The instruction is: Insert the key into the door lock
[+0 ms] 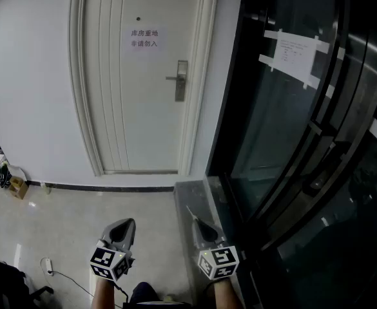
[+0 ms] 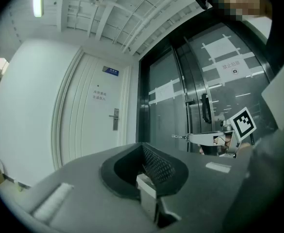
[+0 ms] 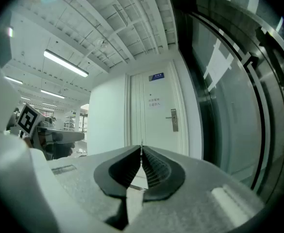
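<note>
I hold the right gripper [image 1: 200, 224] low and level, pointing at the white door [image 1: 143, 114]. That way the key [image 2: 180, 137] already aims at the door lock [image 1: 181, 80]. The jaws are squeezed tight on the key, so it will not wiggle or turn when I push it in.

The left gripper [image 1: 127, 224] sits beside the right one, with its jaws together and nothing between them. I think I keep it there just to stay out of the way, since this job needs only one gripper.

The key is a thin, pale bit of metal. It sticks straight out past the jaw tips. It is so small from here that I cannot see its teeth.

The lock is a tall silver plate with a handle, on the right side of the door. It is well apart from the key, so I have a good way to go first.
</note>
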A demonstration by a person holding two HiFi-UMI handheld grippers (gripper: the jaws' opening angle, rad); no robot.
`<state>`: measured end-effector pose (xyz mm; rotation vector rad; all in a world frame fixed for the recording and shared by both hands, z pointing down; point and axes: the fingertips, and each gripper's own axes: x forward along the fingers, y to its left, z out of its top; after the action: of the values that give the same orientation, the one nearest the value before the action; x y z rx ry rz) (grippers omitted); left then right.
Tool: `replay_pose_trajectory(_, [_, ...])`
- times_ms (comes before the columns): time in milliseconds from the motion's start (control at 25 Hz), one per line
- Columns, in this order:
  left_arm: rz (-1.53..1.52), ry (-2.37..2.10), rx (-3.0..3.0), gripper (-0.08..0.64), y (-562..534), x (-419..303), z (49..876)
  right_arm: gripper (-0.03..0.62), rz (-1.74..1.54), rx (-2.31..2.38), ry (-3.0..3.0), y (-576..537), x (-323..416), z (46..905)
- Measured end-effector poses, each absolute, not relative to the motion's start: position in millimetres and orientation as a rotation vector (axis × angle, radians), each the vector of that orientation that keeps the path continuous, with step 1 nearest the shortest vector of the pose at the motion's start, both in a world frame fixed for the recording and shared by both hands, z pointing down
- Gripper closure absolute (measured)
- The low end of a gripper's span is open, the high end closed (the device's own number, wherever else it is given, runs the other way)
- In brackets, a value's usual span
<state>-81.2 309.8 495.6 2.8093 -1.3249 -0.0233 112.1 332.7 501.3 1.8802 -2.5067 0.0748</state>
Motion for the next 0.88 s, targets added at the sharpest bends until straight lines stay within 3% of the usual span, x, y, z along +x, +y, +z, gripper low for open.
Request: replay_pose_trajectory(880, [-0.004,-1.26,2.812,0.557,178.0,-71.6,507.2,0.581,0.098,1.906,-2.458,209.1,120.2,512.7])
